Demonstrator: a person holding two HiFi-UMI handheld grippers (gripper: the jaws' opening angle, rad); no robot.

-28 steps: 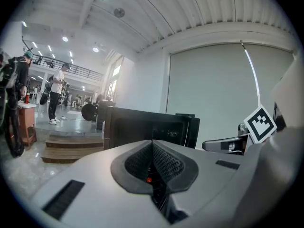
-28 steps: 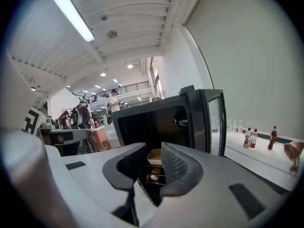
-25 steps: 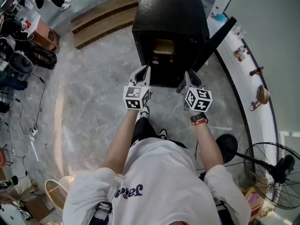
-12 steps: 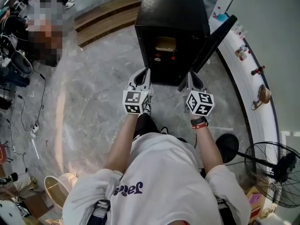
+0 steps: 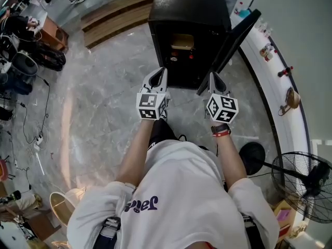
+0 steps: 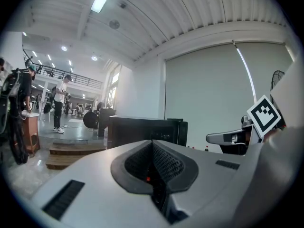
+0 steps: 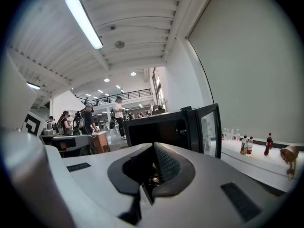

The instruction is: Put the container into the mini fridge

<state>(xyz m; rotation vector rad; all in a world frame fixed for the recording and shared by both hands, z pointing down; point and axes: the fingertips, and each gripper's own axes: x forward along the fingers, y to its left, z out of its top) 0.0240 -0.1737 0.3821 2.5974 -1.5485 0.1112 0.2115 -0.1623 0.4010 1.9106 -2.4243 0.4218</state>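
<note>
A black mini fridge stands on the floor ahead, its door swung open to the right. On its upper shelf rests a tan container, with small red items below it. Both grippers hover side by side before the opening, apart from the container. My left gripper has its pads together and holds nothing; its own view shows them meeting with the fridge beyond. My right gripper has just been closing and is shut on nothing, pointing at the fridge.
A white curved ledge with bottles and small figures runs along the right. A floor fan stands at lower right. Wooden steps lie left of the fridge. Bags and gear crowd the far left. People stand in the hall.
The right gripper's jaws have come together. Both grippers have shifted slightly in front of the fridge. The container has stayed on its shelf.
</note>
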